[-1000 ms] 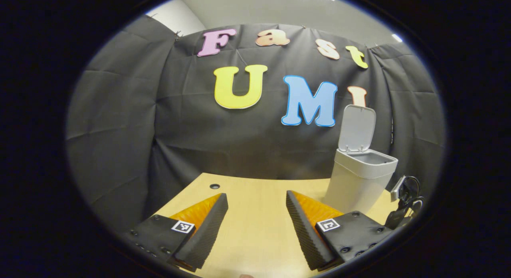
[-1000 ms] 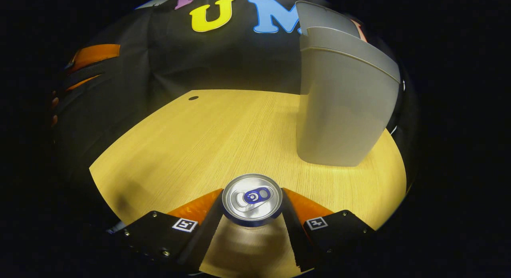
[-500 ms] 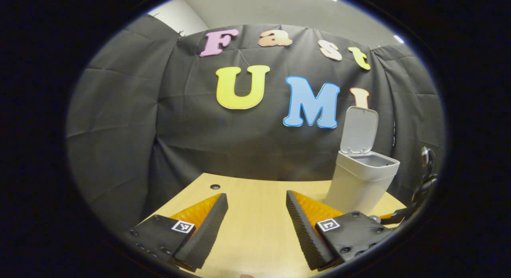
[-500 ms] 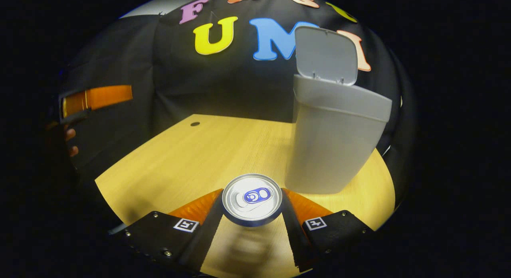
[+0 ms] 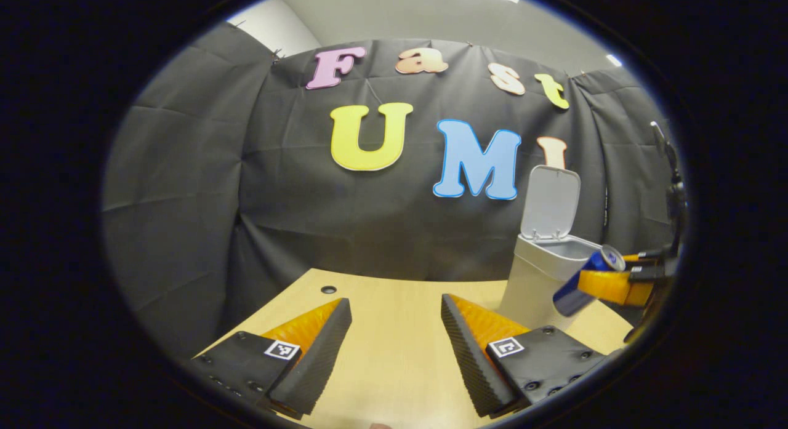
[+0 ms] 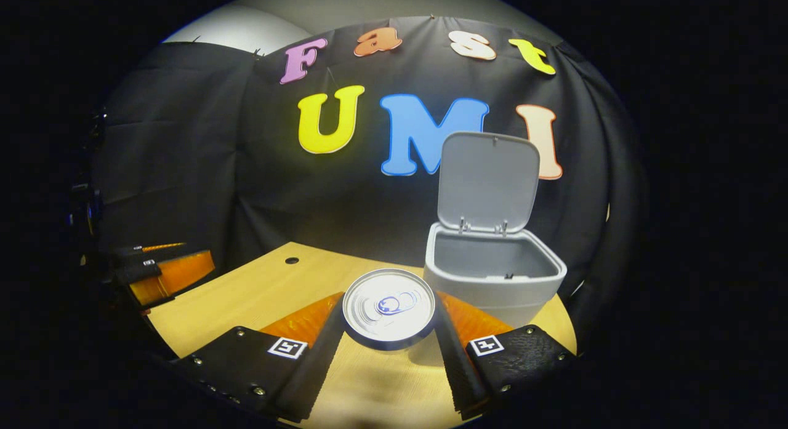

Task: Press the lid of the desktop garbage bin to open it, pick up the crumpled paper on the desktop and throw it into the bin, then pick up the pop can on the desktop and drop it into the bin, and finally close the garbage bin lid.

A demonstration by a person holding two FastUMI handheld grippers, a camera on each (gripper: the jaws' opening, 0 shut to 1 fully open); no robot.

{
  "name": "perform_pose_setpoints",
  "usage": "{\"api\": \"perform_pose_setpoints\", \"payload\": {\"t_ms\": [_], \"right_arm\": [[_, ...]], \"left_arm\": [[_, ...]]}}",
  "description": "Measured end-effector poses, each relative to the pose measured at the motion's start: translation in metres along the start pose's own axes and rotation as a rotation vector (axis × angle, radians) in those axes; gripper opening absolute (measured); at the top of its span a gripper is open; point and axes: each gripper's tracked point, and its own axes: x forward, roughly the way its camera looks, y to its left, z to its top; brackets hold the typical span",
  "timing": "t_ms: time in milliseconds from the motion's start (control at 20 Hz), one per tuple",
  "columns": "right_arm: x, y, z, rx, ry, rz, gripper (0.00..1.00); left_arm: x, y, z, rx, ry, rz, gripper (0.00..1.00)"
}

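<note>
A blue pop can [image 6: 388,308] with a silver top sits between the fingers of my right gripper [image 6: 389,318], which is shut on it. The left gripper view shows that can [image 5: 582,282] tilted in the air, just in front of the bin's rim. The grey-white garbage bin [image 6: 492,281] stands on the wooden desk at the right with its lid [image 6: 486,181] standing upright and its inside in view. My left gripper [image 5: 396,330] hovers open over the desk's left half, holding nothing; the bin [image 5: 542,275] lies ahead to its right.
The light wooden desk [image 5: 394,306] has a small round cable hole [image 5: 329,289] near its back left. Black cloth closes the booth behind and at both sides. My left gripper [image 6: 161,275] appears at the far left in the right gripper view.
My right gripper has lifted the pop can off the desk, up to the level of the bin's open mouth. The left gripper has stayed still and open.
</note>
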Motion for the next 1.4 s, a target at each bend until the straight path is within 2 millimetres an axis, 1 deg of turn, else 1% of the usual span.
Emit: {"api": "perform_pose_setpoints", "payload": {"t_ms": [100, 300, 400, 450, 600, 700, 900, 1100, 1300, 1400], "right_arm": [[0.003, -0.008, 0.021, -0.014, -0.058, -0.021, 0.81], [0.013, -0.032, 0.063, -0.026, -0.163, -0.082, 0.81], [0.021, -0.046, 0.075, -0.032, -0.187, -0.112, 0.81], [0.027, -0.054, 0.078, -0.029, -0.189, -0.127, 0.81], [0.041, -0.077, 0.08, -0.006, -0.18, -0.168, 0.81], [0.05, -0.095, 0.075, 0.002, -0.16, -0.201, 0.81], [0.066, -0.12, 0.062, 0.022, -0.116, -0.243, 0.81], [0.076, -0.133, 0.05, 0.03, -0.074, -0.263, 0.81], [0.08, -0.144, 0.049, 0.026, -0.07, -0.288, 0.84], [0.079, -0.146, 0.052, 0.024, -0.08, -0.292, 0.89]], "left_arm": [[-0.002, 0.0, -0.001, -0.005, 0.0, 0.003, 0.96], [-0.005, 0.0, 0.0, -0.001, -0.004, 0.009, 0.95], [-0.006, -0.001, 0.001, 0.004, -0.007, 0.011, 0.96], [-0.006, -0.001, 0.002, 0.005, -0.007, 0.012, 0.95], [-0.007, -0.001, 0.003, 0.005, -0.009, 0.016, 0.96], [-0.007, -0.001, 0.004, 0.003, -0.009, 0.018, 0.96], [-0.006, -0.001, 0.005, 0.001, -0.013, 0.023, 0.96], [-0.003, -0.005, 0.005, 0.002, -0.015, 0.018, 0.95], [0.003, -0.013, 0.006, 0.003, -0.013, 0.006, 0.95], [0.006, -0.017, 0.007, 0.003, -0.011, -0.001, 0.95]]}}
